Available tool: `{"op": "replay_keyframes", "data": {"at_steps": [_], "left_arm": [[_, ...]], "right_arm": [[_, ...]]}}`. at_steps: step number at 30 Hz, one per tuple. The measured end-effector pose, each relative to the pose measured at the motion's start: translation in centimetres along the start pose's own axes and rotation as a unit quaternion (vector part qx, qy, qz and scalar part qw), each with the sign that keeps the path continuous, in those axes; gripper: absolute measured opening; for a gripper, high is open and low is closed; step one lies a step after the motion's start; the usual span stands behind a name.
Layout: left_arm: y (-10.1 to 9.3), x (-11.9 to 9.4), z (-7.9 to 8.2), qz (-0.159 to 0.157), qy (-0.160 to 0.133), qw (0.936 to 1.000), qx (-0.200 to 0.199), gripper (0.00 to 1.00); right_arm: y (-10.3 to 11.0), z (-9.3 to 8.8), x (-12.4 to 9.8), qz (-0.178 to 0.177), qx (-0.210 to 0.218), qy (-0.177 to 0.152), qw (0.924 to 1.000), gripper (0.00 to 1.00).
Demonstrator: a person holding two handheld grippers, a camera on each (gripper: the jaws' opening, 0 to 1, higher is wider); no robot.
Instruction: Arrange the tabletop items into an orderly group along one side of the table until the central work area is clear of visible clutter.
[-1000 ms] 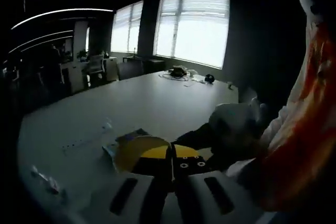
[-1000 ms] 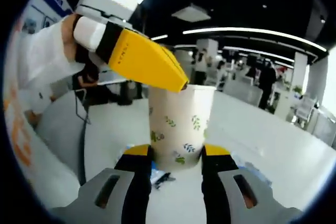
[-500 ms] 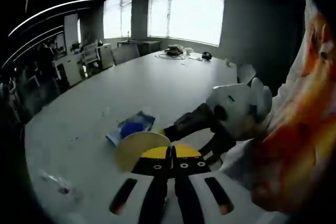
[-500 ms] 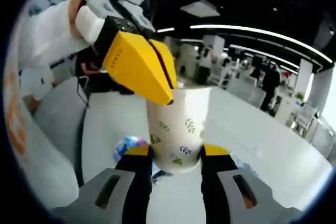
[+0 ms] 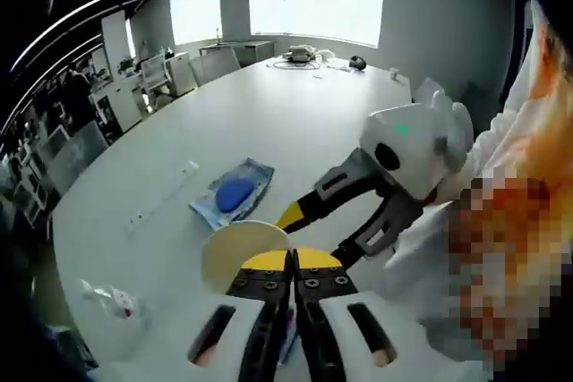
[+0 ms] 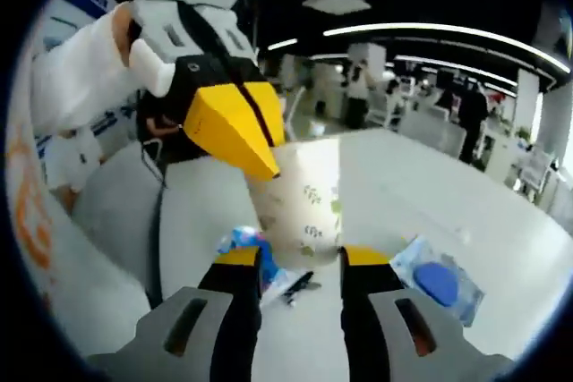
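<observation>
**Q:** Left gripper (image 5: pixel 292 266) first, seen from its own camera: why are the yellow tips pressed together like that?

**A:** They meet with no gap between them, right at the near rim of the paper cup (image 5: pixel 242 252), whose cream mouth sits just beyond them. I cannot tell whether the rim is pinched between them or they merely rest against it. Either way, I judge the point is to steady the cup from above. The right gripper (image 5: pixel 327 225) reaches in from the right, one jaw on each side of the cup.

**Q:** What else lies on the table (image 5: pixel 269 123) there?

**A:** A clear packet holding something blue (image 5: pixel 232 194) just past the cup, a long thin strip (image 5: pixel 161 206) further left, and a small crumpled wrapper (image 5: pixel 112 301) near the table edge. Cables and small items sit well apart at the far end.

**Q:** And from the right gripper's camera?

**A:** The right gripper (image 6: pixel 299 266) straddles the lower part of the leaf-printed cup (image 6: pixel 300 212); its jaws stand at cup width and appear to touch its sides, so I read that as a grip for carrying. The left gripper (image 6: pixel 260 167) comes down from upper left with its tip at the cup's rim.

**Q:** Clutter nearby?

**A:** A blue wrapper (image 6: pixel 240 243) and a small dark object (image 6: pixel 300 285) by the cup's base, and the blue packet (image 6: pixel 437 282) to the right. All of them probably need moving to one side.
</observation>
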State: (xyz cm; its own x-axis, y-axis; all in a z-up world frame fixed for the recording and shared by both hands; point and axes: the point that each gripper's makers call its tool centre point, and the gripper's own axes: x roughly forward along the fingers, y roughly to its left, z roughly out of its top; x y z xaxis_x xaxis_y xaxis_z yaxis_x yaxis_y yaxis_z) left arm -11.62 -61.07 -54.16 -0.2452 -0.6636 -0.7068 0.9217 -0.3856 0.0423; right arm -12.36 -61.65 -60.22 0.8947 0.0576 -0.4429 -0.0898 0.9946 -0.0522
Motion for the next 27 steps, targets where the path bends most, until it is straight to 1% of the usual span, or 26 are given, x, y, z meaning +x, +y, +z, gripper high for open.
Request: {"op": "replay_keyframes", "data": {"at_steps": [1, 2, 3, 4, 5, 6, 7, 8, 9, 11, 12, 13, 14, 16, 18, 19, 20, 21, 22, 23, 24, 25, 26, 27], "left_arm": [[0.9, -0.1, -0.5, 0.020, 0.006, 0.9998, 0.006, 0.00], [1.3, -0.2, -0.6, 0.023, 0.007, 0.9997, 0.003, 0.00], [2.2, -0.2, -0.7, 0.032, 0.000, 0.9995, -0.001, 0.00], [2.9, -0.2, -0.9, 0.037, -0.001, 0.9993, -0.009, 0.00], [3.8, -0.1, -1.5, 0.046, 0.009, 0.9987, -0.018, 0.00], [4.8, -0.1, -2.2, 0.064, 0.026, 0.9975, -0.014, 0.00], [6.0, -0.1, -3.2, 0.087, 0.054, 0.9948, 0.004, 0.00], [6.8, 0.0, -3.7, 0.102, 0.069, 0.9923, 0.020, 0.00], [7.4, 0.2, -4.0, 0.110, 0.075, 0.9906, 0.029, 0.00], [8.3, 1.0, -4.7, 0.115, 0.081, 0.9899, 0.015, 0.00], [9.1, 1.3, -5.3, 0.127, 0.095, 0.9871, 0.016, 0.00], [9.7, 1.5, -5.7, 0.138, 0.114, 0.9834, 0.027, 0.00], [10.7, 1.7, -6.5, 0.156, 0.151, 0.9746, 0.055, 0.00], [11.7, 2.4, -7.1, 0.168, 0.187, 0.9640, 0.087, 0.00], [12.1, 3.2, -7.0, 0.166, 0.195, 0.9611, 0.103, 0.00], [12.2, 3.7, -6.7, 0.164, 0.184, 0.9651, 0.088, 0.00], [12.1, 4.6, -6.2, 0.157, 0.162, 0.9727, 0.055, 0.00], [12.1, 4.9, -6.0, 0.152, 0.154, 0.9755, 0.039, 0.00], [12.2, 5.3, -6.0, 0.153, 0.152, 0.9761, 0.032, 0.00], [13.0, 5.4, -6.1, 0.166, 0.160, 0.9723, 0.038, 0.00], [13.5, 5.4, -6.3, 0.177, 0.173, 0.9679, 0.045, 0.00], [14.1, 5.6, -6.4, 0.185, 0.177, 0.9653, 0.051, 0.00], [14.5, 5.8, -6.3, 0.191, 0.173, 0.9653, 0.043, 0.00], [14.9, 5.9, -6.5, 0.199, 0.174, 0.9640, 0.024, 0.00]], "right_arm": [[0.1, -0.2, -0.1, 0.005, -0.006, 0.004, 1.0000, 0.29], [0.0, -0.4, -0.3, 0.005, -0.002, 0.003, 1.0000, 0.31], [-0.1, -0.6, -0.4, 0.003, 0.006, 0.000, 1.0000, 0.37], [-0.2, -0.9, -0.6, 0.001, 0.023, -0.001, 0.9997, 0.40], [-0.3, -1.2, -0.7, 0.001, 0.030, 0.001, 0.9996, 0.41], [-0.6, -1.6, -0.9, 0.000, 0.030, 0.004, 0.9995, 0.40], [-0.7, -1.8, -1.0, -0.002, 0.032, 0.005, 0.9995, 0.40], [-0.9, -2.0, -1.2, -0.004, 0.034, 0.007, 0.9994, 0.40], [-1.1, -2.2, -1.4, -0.006, 0.036, 0.008, 0.9993, 0.40], [-1.6, -2.5, -1.9, -0.009, 0.057, 0.003, 0.9983, 0.40], [-1.8, -2.7, -2.0, -0.012, 0.076, -0.001, 0.9970, 0.40], [-2.2, -2.9, -2.3, -0.015, 0.100, -0.007, 0.9948, 0.40], [-2.5, -3.0, -2.5, -0.016, 0.115, -0.012, 0.9932, 0.39], [-3.1, -3.2, -3.0, -0.017, 0.133, -0.021, 0.9907, 0.39], [-4.1, -3.3, -3.6, -0.030, 0.152, -0.026, 0.9876, 0.38], [-4.4, -3.3, -3.9, -0.033, 0.156, -0.029, 0.9867, 0.37], [-4.8, -3.2, -4.4, -0.040, 0.169, -0.036, 0.9841, 0.37], [-5.1, -3.3, -4.6, -0.043, 0.178, -0.039, 0.9824, 0.37], [-5.3, -3.5, -5.0, -0.047, 0.185, -0.041, 0.9808, 0.37], [-5.5, -3.8, -5.2, -0.050, 0.193, -0.040, 0.9792, 0.37], [-5.7, -4.5, -5.4, -0.054, 0.203, -0.032, 0.9772, 0.37], [-5.8, -4.9, -5.5, -0.057, 0.208, -0.028, 0.9762, 0.37], [-5.8, -5.3, -5.7, -0.058, 0.221, -0.024, 0.9731, 0.37], [-5.8, -5.5, -5.8, -0.057, 0.240, -0.027, 0.9687, 0.37]]}}
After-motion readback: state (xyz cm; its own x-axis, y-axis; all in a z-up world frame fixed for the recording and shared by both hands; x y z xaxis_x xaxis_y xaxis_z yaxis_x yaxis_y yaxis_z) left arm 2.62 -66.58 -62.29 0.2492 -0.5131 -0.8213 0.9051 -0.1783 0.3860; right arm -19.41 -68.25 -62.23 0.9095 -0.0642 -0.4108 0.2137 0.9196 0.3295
